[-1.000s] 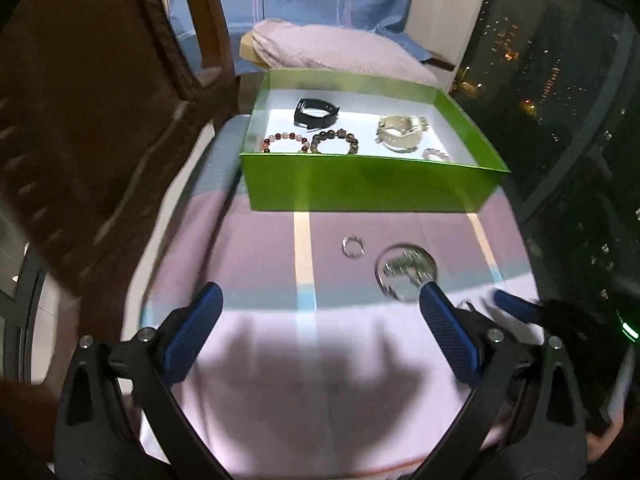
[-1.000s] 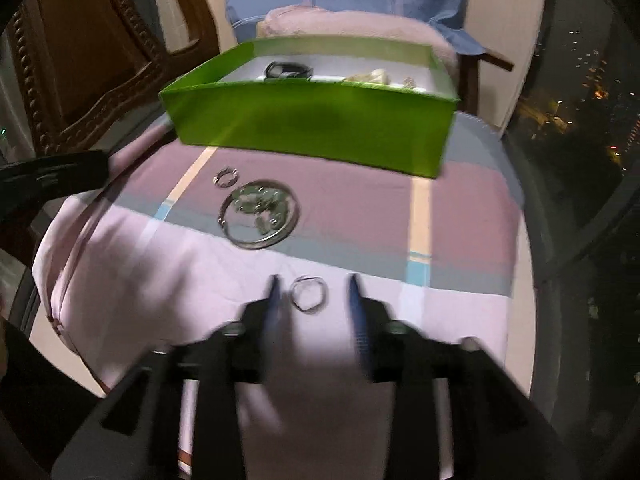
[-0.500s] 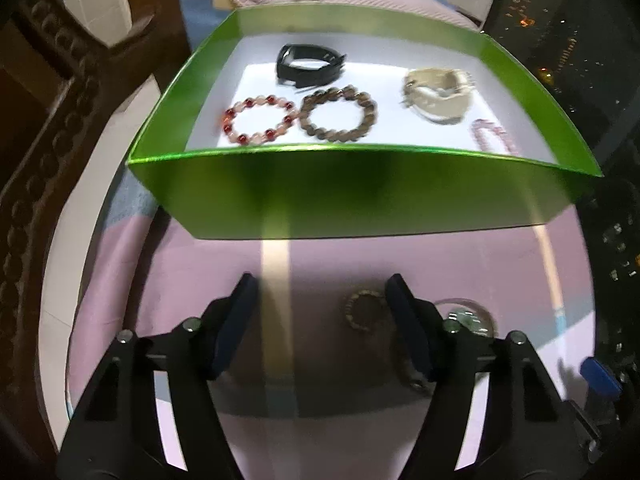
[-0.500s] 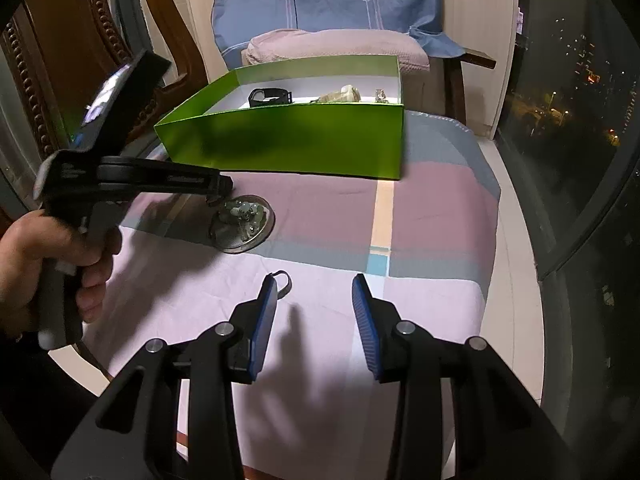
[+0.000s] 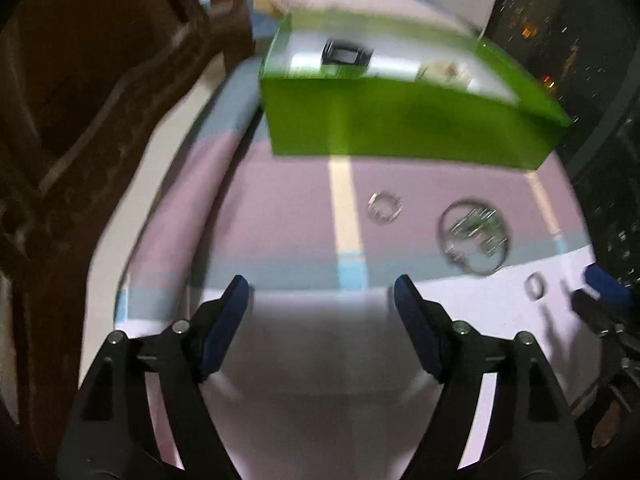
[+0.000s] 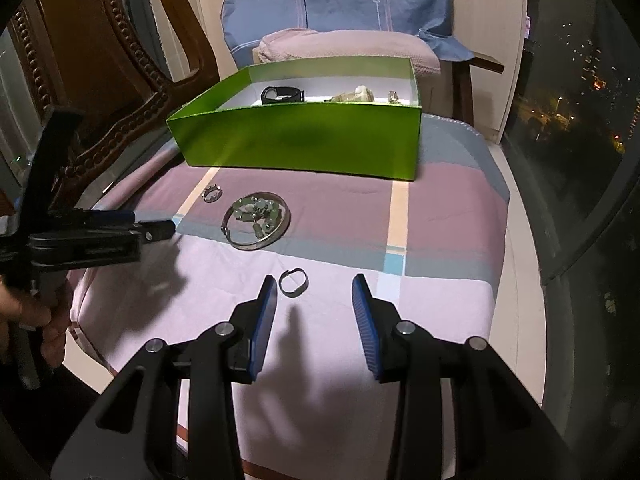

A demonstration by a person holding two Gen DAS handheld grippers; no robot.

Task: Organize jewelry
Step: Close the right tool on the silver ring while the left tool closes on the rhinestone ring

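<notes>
- Left claw (image 5: pixel 322 292): jaws wide apart, nothing between them, only bare cloth (image 5: pixel 280 216). The jaws have just been opening a little after narrowing. Left view is blurred.
- Right claw (image 6: pixel 314 292): jaws partly open, gripping nothing. A thin ring (image 6: pixel 293 281) lies flat on the cloth between the tips, just beside the left pad; contact can't be judged.
- Green box (image 6: pixel 304 140) sits at the far side of the worktop, open-topped. Inside: a black band (image 6: pixel 282 95) and pale pieces to its right; details too small to tell.
- On the cloth in front of the box: a small crown-edged ring (image 6: pixel 212 193), and just right of it a large bangle (image 6: pixel 256 220) with green beads heaped inside its loop.
- Left claw shows in the right view at the left edge, held by a hand (image 6: pixel 36 320), its tips near the bangle, not touching.
- Carved wooden chair (image 6: pixel 92 60) at left; pink cushion (image 6: pixel 348 46) and blue fabric behind the box.
</notes>
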